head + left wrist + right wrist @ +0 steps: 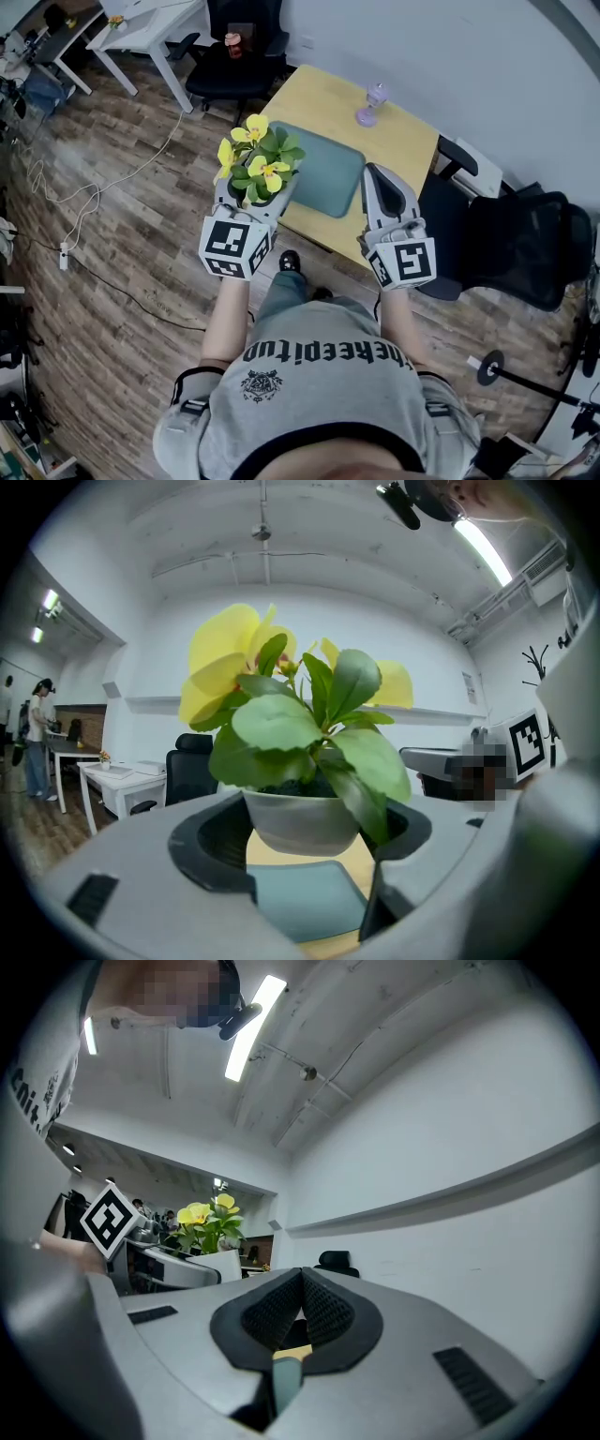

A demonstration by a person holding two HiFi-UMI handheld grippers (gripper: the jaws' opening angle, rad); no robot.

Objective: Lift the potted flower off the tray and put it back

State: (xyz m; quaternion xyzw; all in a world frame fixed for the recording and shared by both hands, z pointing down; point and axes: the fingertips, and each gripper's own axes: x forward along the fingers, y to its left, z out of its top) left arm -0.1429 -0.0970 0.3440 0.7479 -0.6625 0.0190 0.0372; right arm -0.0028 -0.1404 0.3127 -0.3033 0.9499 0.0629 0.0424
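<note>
Left gripper [251, 194] is clamped on the potted flower [260, 157] by its pot, upright, held up off the tray [328, 178]. The pot hangs about over the tray's left edge, so the tray lies below and a bit to the right. Set-down probably needs down plus slightly right. Right gripper [377, 178] is closed tight and empty, by the tray's right edge above the desk [403, 141].

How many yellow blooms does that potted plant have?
3 blooms: one at the far edge, one on the left, one near the middle. Leaves may hide more.
</note>
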